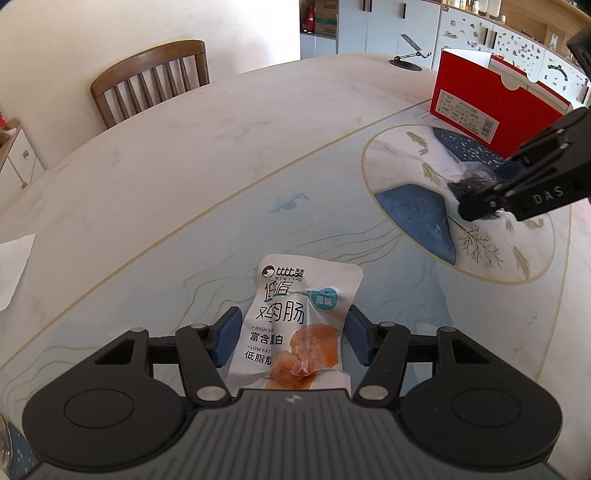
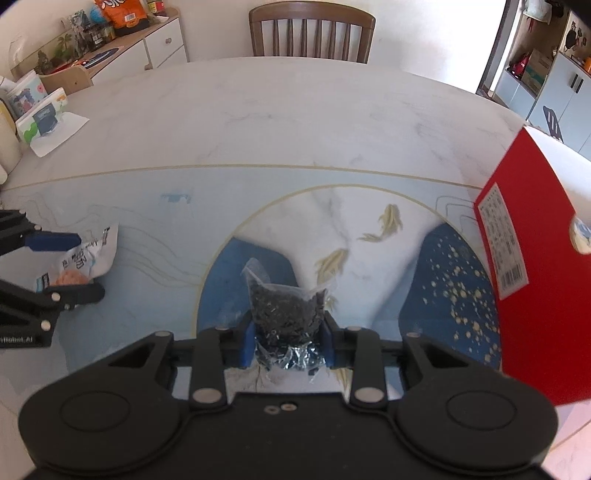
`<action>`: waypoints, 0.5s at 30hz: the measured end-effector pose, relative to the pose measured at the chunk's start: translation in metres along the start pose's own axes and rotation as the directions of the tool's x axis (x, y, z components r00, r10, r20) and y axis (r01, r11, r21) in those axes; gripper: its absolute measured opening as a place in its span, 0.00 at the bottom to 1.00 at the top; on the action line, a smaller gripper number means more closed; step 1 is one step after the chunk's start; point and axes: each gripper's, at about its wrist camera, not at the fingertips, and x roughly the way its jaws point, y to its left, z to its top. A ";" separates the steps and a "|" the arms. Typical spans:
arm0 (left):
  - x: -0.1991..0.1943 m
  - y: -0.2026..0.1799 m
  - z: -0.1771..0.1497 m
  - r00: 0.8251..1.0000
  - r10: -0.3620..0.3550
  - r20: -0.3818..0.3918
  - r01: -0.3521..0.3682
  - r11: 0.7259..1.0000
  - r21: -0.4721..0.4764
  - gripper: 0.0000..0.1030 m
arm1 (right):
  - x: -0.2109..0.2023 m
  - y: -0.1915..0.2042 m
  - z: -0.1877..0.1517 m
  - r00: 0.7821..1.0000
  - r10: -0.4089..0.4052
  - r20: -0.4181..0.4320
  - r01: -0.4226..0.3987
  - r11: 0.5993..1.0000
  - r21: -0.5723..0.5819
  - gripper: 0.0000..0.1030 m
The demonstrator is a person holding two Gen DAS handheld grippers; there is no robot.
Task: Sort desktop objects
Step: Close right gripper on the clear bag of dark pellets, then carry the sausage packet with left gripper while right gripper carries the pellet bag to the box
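Nearest our left lens, the chicken sausage packet (image 1: 295, 325) lies flat on the worktop (image 1: 207, 147), its lower half between the blue pads of our left claw (image 1: 291, 334). The pads stand on either side of the wrapper with a sliver of gap, so we cannot tell whether they press it. The white wrapper carries Chinese print, "HIGH P…" and "LOW FAT" in part, and a teal flavour badge.

Our right claw (image 2: 288, 345) is clenched on a small clear bag of black bits (image 2: 286, 314), over the round fish-and-blue panel (image 2: 369, 229) printed on the worktop, toward its right edge. Seen from the left wrist, that claw's arm reads "DAS".

Just beside it on the right stands a red carton (image 2: 524, 280), open at the top, with a white label and barcode too small to read. It walls off that side of the worktop.

A wooden chair (image 2: 312, 33) stands at the far edge. A black folding stand (image 1: 408, 59) sits near the far right corner. White paper (image 2: 55, 136) lies at the left edge, by a sideboard (image 2: 155, 51) crowded with packets.
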 end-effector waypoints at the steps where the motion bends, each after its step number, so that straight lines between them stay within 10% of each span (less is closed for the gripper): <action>1: -0.001 0.000 -0.001 1.000 0.002 -0.001 -0.002 1.000 -0.005 0.57 | -0.002 -0.001 -0.002 1.000 0.002 0.001 -0.002 1.000 0.003 0.32; 15: -0.028 -0.031 -0.006 1.000 0.011 0.001 -0.011 0.999 -0.033 0.57 | -0.038 -0.008 -0.030 0.999 0.043 0.026 -0.044 0.999 0.026 0.32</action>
